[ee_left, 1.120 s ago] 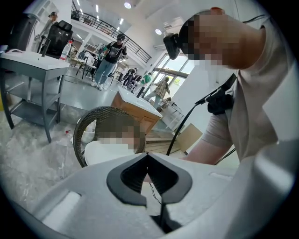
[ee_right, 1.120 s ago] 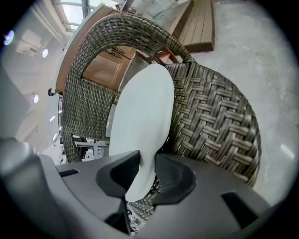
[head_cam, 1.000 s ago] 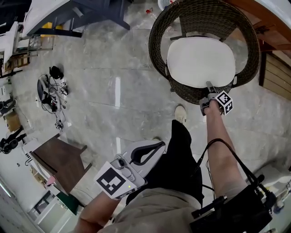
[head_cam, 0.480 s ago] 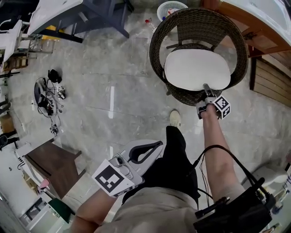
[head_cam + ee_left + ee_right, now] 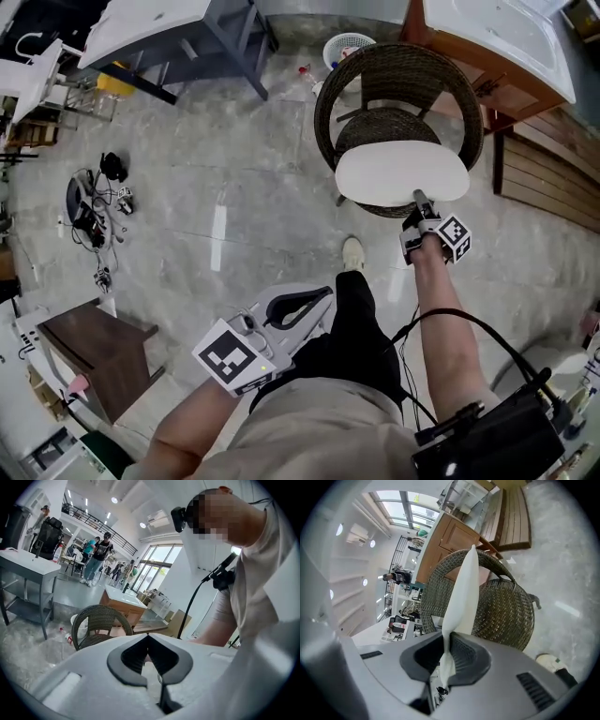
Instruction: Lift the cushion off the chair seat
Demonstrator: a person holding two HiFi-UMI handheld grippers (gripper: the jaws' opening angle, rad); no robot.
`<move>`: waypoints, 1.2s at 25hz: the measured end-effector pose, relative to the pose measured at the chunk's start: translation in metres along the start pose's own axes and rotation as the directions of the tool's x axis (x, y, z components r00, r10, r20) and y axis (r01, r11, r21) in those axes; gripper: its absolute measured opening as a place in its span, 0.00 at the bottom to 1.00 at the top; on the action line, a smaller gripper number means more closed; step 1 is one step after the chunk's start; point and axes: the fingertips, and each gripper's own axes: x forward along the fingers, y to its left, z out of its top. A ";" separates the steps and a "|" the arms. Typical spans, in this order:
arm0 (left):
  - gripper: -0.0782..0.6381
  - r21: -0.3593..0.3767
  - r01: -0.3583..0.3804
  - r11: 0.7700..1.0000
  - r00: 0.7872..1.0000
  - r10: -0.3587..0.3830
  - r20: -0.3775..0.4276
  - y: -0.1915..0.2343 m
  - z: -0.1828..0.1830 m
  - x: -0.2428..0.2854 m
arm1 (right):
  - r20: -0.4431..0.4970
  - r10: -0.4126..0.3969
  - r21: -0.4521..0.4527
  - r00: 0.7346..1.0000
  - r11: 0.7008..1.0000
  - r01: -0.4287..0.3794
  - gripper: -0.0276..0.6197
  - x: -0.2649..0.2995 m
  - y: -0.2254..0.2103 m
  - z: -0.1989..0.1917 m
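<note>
Pinching the cushion [image 5: 401,173] by its near edge, already tilted up over the wicker chair [image 5: 398,66] seat, right gripper [image 5: 418,200] needs firm grip, straight lift clear of rim; left gripper [image 5: 326,296] pressed together, empty, at hip.

The flat white oval cushion [image 5: 401,173] hovers level, raised off the dark brown round wicker chair [image 5: 398,66]. It overlaps the 6 o'clock half of the woven seat [image 5: 384,127], and the right gripper [image 5: 419,200] pinches its 5 o'clock edge.
</note>
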 end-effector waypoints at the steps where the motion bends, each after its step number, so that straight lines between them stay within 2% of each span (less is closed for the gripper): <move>1: 0.12 -0.002 0.001 1.000 1.000 -0.001 0.008 -0.007 -0.002 -0.009 | -0.001 0.010 -0.002 1.000 1.000 -0.010 0.11 -0.015 0.009 -0.006; 6: 0.12 0.004 0.013 1.000 0.999 -0.013 0.032 -0.040 -0.016 -0.051 | -0.008 0.062 -0.040 0.998 0.997 -0.063 0.11 -0.090 0.055 -0.035; 19: 0.12 0.112 0.022 0.993 0.989 -0.038 0.140 -0.107 -0.016 -0.149 | -0.012 0.207 -0.084 0.978 0.975 -0.207 0.11 -0.278 0.156 -0.101; 30: 0.12 0.144 -0.020 0.989 0.981 -0.008 0.192 -0.138 -0.038 -0.218 | -0.020 0.257 -0.075 0.966 0.963 -0.258 0.11 -0.407 0.178 -0.167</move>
